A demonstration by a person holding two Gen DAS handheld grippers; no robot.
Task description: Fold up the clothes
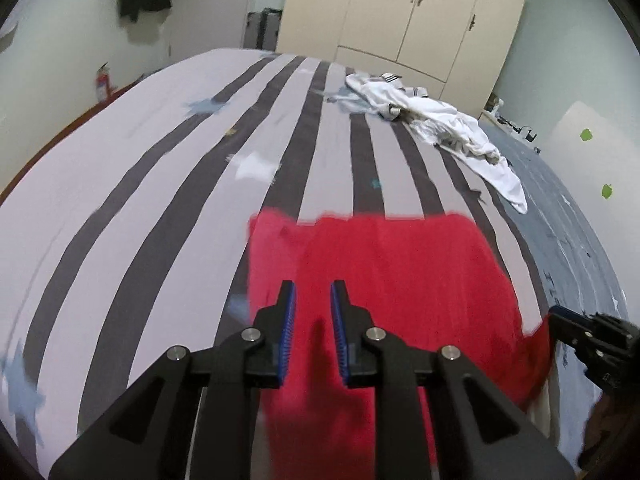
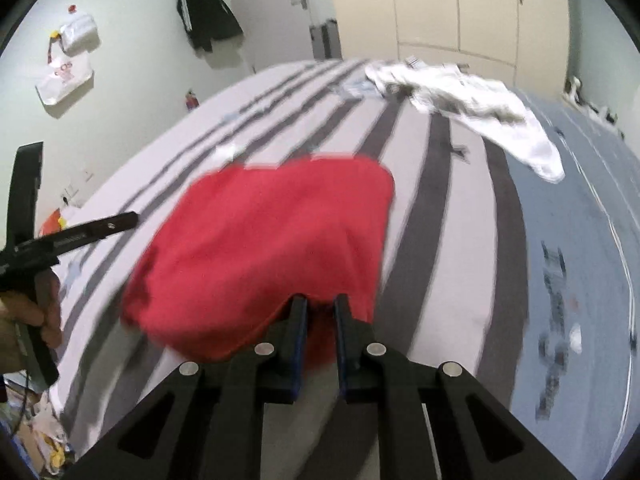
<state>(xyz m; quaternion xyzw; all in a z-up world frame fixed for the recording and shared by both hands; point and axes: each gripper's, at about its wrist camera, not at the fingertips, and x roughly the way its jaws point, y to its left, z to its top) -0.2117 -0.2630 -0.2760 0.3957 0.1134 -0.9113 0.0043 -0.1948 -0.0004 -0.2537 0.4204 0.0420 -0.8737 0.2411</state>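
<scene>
Two black claws hang over a wide bed [image 1: 120, 208] whose smooth cover runs in broad bands of pale lilac and charcoal, dotted with small stars; a red garment [image 1: 400, 280] of soft, matte cloth lies on it near the front edge, roughly rectangular with rounded corners, its far edge fuzzy with blur; the left gripper [image 1: 313, 292] floats above that cloth with its ribbed blue pads [image 1: 289, 332] a narrow way apart and nothing between them, only red fabric below; the right gripper [image 2: 320, 304] has its two fingers drawn close on a bunched fold at the near edge of the same garment, the red cloth puckering up between them, so it is pinching the garment; from the right-hand camera a hand [image 2: 24, 316] can be seen wrapped round the handle of the left tool at the frame's edge; further back, toward the right side of the bed, a crumpled white garment [image 1: 440, 124] sprawls in limp creases with dark striped trim; behind stands a cream wardrobe [image 1: 404, 12] with flat panelled doors and small handles; a dark jacket [image 2: 206, 12] hangs on the pale wall.
</scene>
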